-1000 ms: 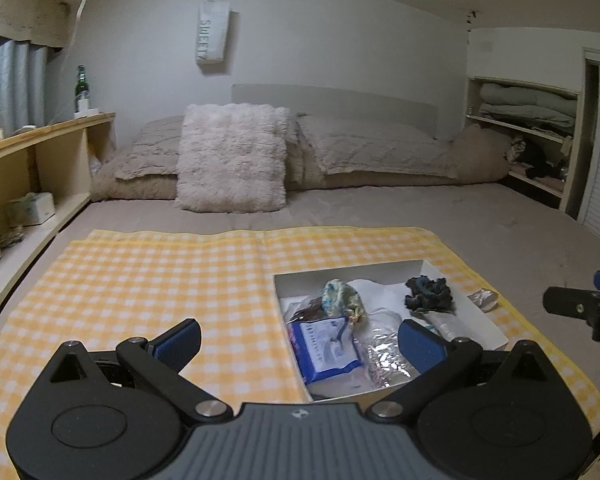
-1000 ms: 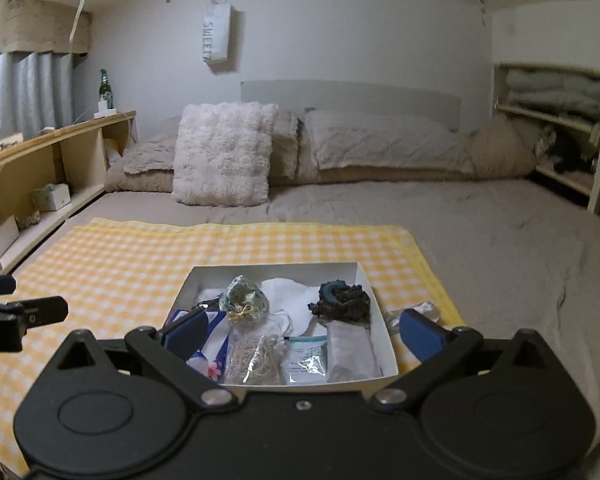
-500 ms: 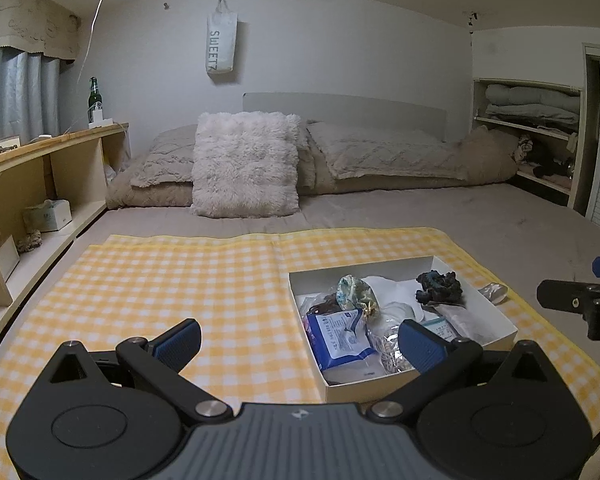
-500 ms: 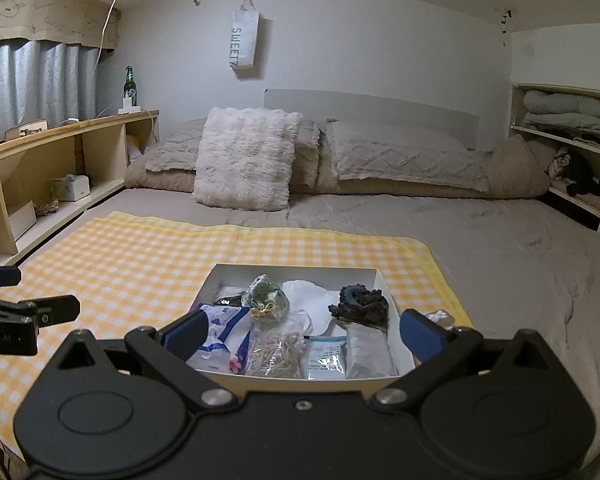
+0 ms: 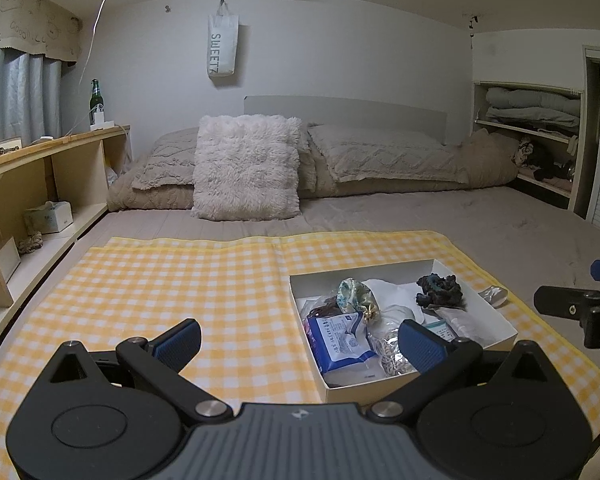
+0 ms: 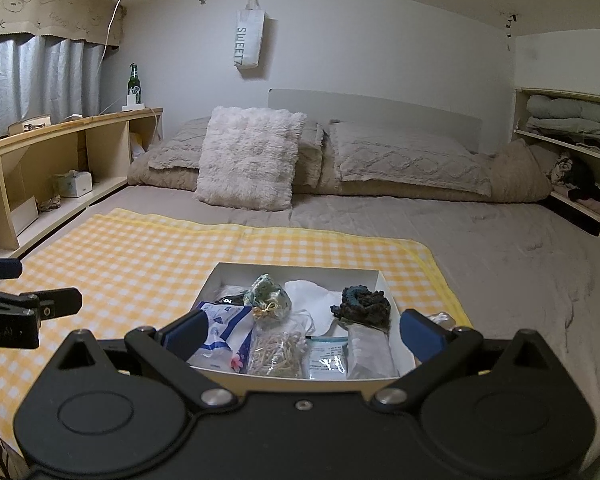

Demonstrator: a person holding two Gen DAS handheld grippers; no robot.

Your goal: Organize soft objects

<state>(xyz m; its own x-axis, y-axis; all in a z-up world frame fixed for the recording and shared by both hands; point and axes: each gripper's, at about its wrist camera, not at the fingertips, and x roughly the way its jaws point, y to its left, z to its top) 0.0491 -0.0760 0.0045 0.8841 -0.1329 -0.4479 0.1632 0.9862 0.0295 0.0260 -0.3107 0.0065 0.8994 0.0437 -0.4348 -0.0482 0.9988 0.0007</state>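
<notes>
A white shallow box [image 5: 496,326] [image 6: 296,270] sits on a yellow checked cloth [image 5: 180,280] [image 6: 140,256] on the bed. It holds a blue-white packet [image 5: 340,342] [image 6: 224,326], a green patterned pouch [image 5: 354,294] [image 6: 268,292], a dark scrunchie [image 5: 440,290] [image 6: 364,302], a white cloth [image 6: 312,300], a bag of rubber bands [image 6: 276,350] and clear sachets [image 6: 366,354]. My left gripper [image 5: 298,342] is open and empty, left of the box. My right gripper [image 6: 300,330] is open and empty, just before the box.
A small clear packet [image 5: 492,294] [image 6: 440,318] lies on the cloth right of the box. A fluffy pillow [image 5: 246,168] and other pillows lie at the headboard. A wooden shelf [image 5: 40,184] runs along the left, a shelf of bedding [image 5: 532,116] stands at right.
Both grippers have tilted up and drawn back a little; the box sits lower in both views and more ceiling shows. Both stay open and empty.
</notes>
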